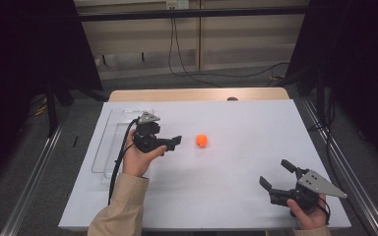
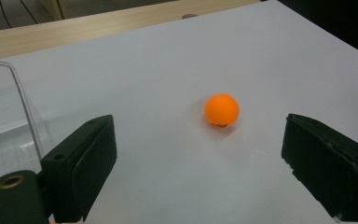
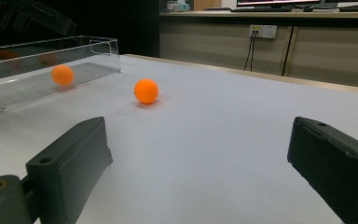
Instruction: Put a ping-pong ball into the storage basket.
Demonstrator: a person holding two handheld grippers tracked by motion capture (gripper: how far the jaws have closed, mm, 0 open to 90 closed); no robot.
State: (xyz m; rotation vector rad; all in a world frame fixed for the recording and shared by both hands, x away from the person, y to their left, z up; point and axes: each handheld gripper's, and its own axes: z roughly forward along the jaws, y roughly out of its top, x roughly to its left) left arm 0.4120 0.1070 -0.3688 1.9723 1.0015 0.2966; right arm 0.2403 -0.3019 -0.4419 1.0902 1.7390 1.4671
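At far left of the high view a clear tray [image 1: 109,142] lies lengthwise on the white sheet [image 1: 236,196] covering the table [image 1: 197,94]. Just right of it the left gripper [image 1: 173,142] is held in the left hand [image 1: 139,158], pointing right toward the ball [image 1: 202,140]; its jaws stand wide with nothing between them. The ball (orange, small) sits on the sheet near mid-table, a short way beyond the jaw tips, not touched. At lower right the right gripper [image 1: 277,173] rests in the right hand [image 1: 309,215], aimed up and left, jaws wide and empty, well apart from the ball. The left gripper view adds what the high view cannot: the ball [image 2: 221,111] lies ahead between the two black pads [image 2: 89,164], nearer the right one, with dark print low on its surface; the tray's rounded corner [image 2: 14,100] rises at left. The right gripper view, low to the table, shows the ball [image 3: 146,91] on the open sheet beside the tray [image 3: 46,65], and a second orange ball [image 3: 62,74] seen through the tray's wall (inside it, or a reflection, cannot tell; the high view does not resolve it). The left gripper [image 3: 32,14] appears at upper left there, above the tray.
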